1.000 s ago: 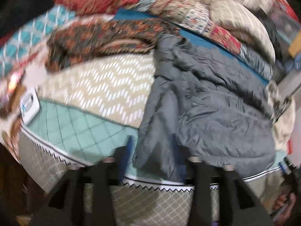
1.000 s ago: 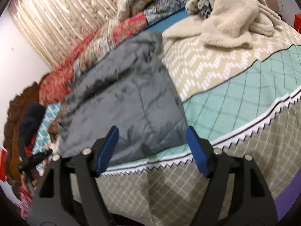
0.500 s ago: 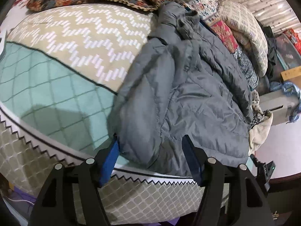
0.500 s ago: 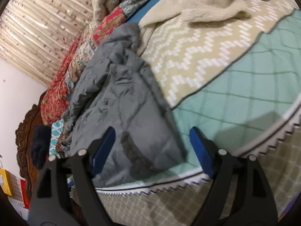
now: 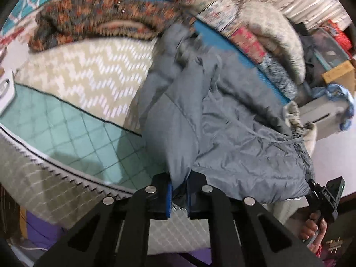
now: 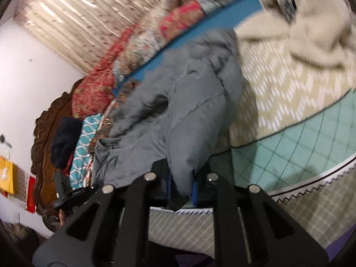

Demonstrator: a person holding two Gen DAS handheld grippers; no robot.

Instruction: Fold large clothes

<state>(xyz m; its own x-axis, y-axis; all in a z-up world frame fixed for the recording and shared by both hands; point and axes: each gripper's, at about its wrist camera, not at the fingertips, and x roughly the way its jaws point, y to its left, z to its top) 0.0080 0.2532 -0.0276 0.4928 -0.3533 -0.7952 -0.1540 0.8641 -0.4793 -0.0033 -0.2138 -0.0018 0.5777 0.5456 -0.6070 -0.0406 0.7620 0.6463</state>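
Note:
A large grey padded jacket [image 5: 233, 129] lies across the bed, its hem at the near edge. My left gripper [image 5: 178, 197] is shut on the jacket's near left hem corner, which is bunched between the blue pads. In the right wrist view the jacket [image 6: 182, 115] runs away from me, and my right gripper [image 6: 181, 192] is shut on its near right hem corner. Both corners are lifted slightly off the bedspread. The other gripper shows at the right edge of the left wrist view [image 5: 327, 193].
The bed has a teal and beige patterned bedspread [image 5: 73, 122] with a zigzag border. Patterned quilts and pillows [image 5: 93, 17] are piled at the back. A cream fleece blanket [image 6: 311, 26] lies to the right. A dark wooden headboard [image 6: 46, 138] stands at the left.
Both grippers went from open around the jacket's hem to shut on it. The hem corners are now bunched and pulled up between the pads.

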